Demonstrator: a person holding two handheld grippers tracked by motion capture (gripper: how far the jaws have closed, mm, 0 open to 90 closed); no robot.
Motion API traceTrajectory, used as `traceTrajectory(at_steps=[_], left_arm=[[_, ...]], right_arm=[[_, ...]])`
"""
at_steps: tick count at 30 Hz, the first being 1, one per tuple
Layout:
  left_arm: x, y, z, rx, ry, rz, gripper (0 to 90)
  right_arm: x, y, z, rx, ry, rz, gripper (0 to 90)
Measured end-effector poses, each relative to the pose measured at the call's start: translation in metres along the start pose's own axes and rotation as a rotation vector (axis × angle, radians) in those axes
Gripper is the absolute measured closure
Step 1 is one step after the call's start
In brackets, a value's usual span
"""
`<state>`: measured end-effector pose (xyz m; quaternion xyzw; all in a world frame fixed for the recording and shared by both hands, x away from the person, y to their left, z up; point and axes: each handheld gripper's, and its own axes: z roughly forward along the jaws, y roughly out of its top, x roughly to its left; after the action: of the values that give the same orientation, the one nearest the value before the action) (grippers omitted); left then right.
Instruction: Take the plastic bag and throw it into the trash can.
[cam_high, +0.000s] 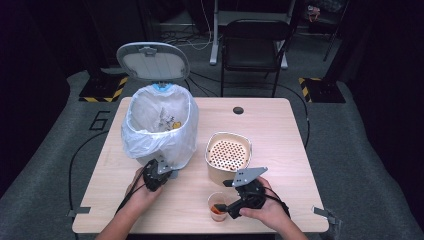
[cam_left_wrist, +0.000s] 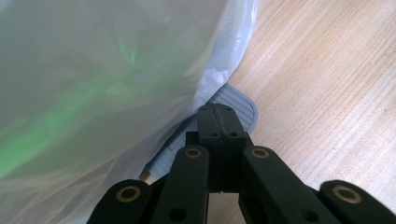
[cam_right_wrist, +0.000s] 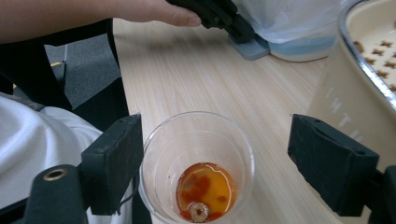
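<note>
Nearest, the right gripper (cam_right_wrist: 210, 163) stands wide open astride a clear plastic cup (cam_right_wrist: 198, 163) of orange liquid, gripping nothing, beside the cream strainer pot (cam_high: 228, 157); farther left, the left gripper (cam_left_wrist: 219, 123), jaws pressed together, presses the grey pedal (cam_left_wrist: 238, 105) of the bag-lined bin (cam_high: 159, 127), its lid (cam_high: 153, 61) up.

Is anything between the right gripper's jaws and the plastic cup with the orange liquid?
Nothing visible. The right gripper is open, its jaws either side of the clear plastic cup. The left jaw sits at the rim; the right one stands well clear. The beige perforated container stands beyond the right jaw.
</note>
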<state>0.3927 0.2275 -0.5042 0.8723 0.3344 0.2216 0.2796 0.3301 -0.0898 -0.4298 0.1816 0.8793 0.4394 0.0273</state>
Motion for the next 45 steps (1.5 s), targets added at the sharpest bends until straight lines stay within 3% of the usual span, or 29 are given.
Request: traceTrajectory(at_steps=[8,19,27,36,45], left_arm=[[0.000,0.000,0.000,-0.001,-0.003,-0.001,90.0],[0.001,0.000,0.000,0.001,-0.001,0.008,90.0],[0.001,0.000,0.000,0.002,-0.004,0.009,90.0],[0.001,0.000,0.000,0.004,-0.005,0.010,90.0],[0.001,0.000,0.000,0.002,0.000,0.010,90.0]], right_arm=[[0.008,-0.007,0.014,0.036,0.013,-0.033,14.7],[0.012,-0.016,0.030,0.074,-0.007,-0.033,14.7],[0.011,-0.019,0.033,0.074,-0.015,-0.041,21.0],[0.009,-0.020,0.031,0.078,-0.035,-0.052,22.9],[-0.006,-0.028,0.008,0.079,-0.090,-0.007,23.4]])
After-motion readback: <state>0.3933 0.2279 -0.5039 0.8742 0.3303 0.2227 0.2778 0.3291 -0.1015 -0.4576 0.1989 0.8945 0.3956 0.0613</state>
